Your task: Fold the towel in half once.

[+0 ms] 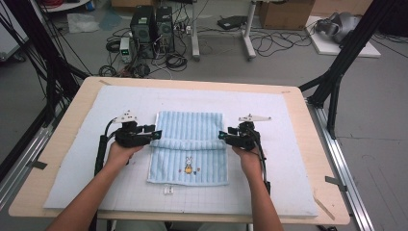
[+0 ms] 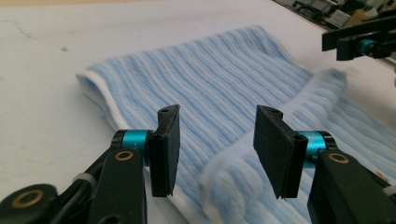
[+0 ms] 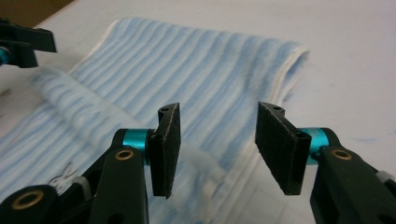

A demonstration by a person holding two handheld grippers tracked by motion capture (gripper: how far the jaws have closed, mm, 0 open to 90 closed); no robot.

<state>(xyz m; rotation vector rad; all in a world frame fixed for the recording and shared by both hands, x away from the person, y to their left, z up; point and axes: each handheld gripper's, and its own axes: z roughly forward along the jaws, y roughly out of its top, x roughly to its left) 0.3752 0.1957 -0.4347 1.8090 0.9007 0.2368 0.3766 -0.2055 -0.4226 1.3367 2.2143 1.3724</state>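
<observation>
A light blue ribbed towel (image 1: 190,127) with a small rabbit motif lies on the mat, its far half folded toward me so that a loose edge forms a ridge across the middle. My left gripper (image 1: 156,134) is at the ridge's left end, jaws apart and nothing between the pads. My right gripper (image 1: 221,136) mirrors it at the right end, also open. In the left gripper view, the left gripper (image 2: 217,140) hovers over the towel (image 2: 210,79) with the right gripper (image 2: 359,44) beyond. In the right gripper view, the right gripper (image 3: 217,140) is over the towel (image 3: 196,60).
The towel rests on a pale blue gridded mat (image 1: 269,159) covering a wooden table (image 1: 320,144). A small white tag (image 1: 168,190) lies just in front of the towel. Computer towers (image 1: 153,29), cables and black frame legs stand on the floor beyond the table.
</observation>
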